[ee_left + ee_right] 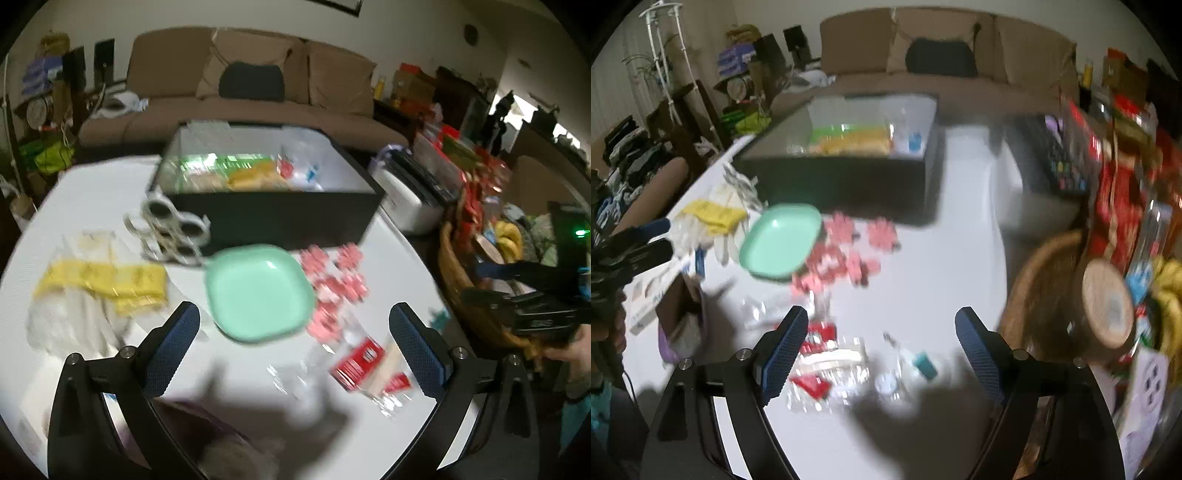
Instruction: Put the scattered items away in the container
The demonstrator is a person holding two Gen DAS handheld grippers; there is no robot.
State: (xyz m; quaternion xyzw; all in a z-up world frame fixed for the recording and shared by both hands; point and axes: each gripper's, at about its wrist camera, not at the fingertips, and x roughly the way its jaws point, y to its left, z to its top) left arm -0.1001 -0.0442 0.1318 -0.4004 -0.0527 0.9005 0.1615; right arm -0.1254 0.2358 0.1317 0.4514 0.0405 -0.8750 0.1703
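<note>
A black open container (280,218) (849,181) stands at the back of the white table, with green, yellow and clear packets inside. In front of it lie a mint green plate (258,291) (781,240), pink pieces (332,280) (846,254), white gloves with a yellow band (103,284) (713,218), a white ring carrier (173,229) and red and clear packets (362,365) (820,365). My left gripper (295,332) hovers open just short of the plate, holding nothing. My right gripper (882,325) is open above the packets and a small teal piece (925,365).
A wicker basket (476,306) (1038,288) with bananas and red packets crowds the table's right side. A white appliance (410,206) sits right of the container. A purple item (683,332) and a white box (653,295) lie at the left. A sofa (258,74) stands behind.
</note>
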